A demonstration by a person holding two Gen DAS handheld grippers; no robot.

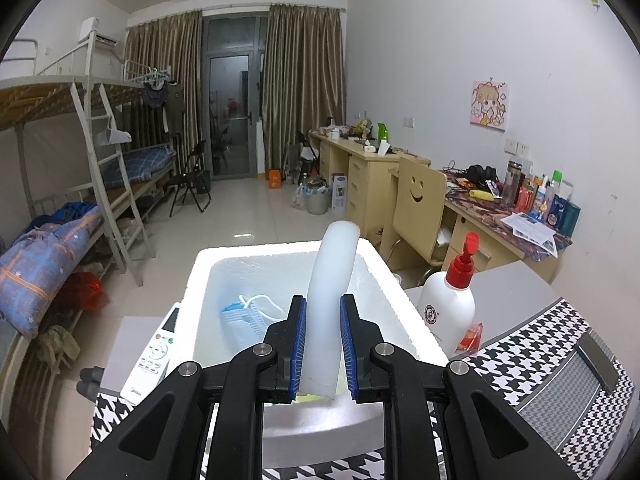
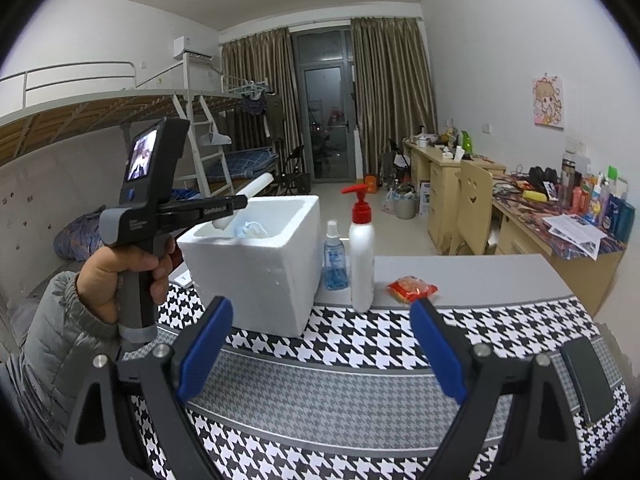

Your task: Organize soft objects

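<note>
My left gripper [image 1: 323, 309] is shut on a white foam tube [image 1: 330, 280] and holds it tilted over the open white foam box [image 1: 384, 268]. A blue face mask [image 1: 246, 316] lies inside the box. In the right wrist view the left gripper [image 2: 240, 201] hovers above the foam box [image 2: 256, 280] with the foam tube [image 2: 256, 186] sticking out past it. My right gripper [image 2: 322, 312] is open and empty above the houndstooth cloth [image 2: 360, 336]. A red snack packet [image 2: 411, 289] lies on the grey table just beyond its right finger.
A white pump bottle with a red top [image 2: 362, 256] and a small blue spray bottle [image 2: 334, 256] stand right of the box. A white remote [image 1: 154, 354] lies left of the box. A dark phone [image 2: 586, 380] lies on the cloth at right. Desks and bunk beds stand beyond.
</note>
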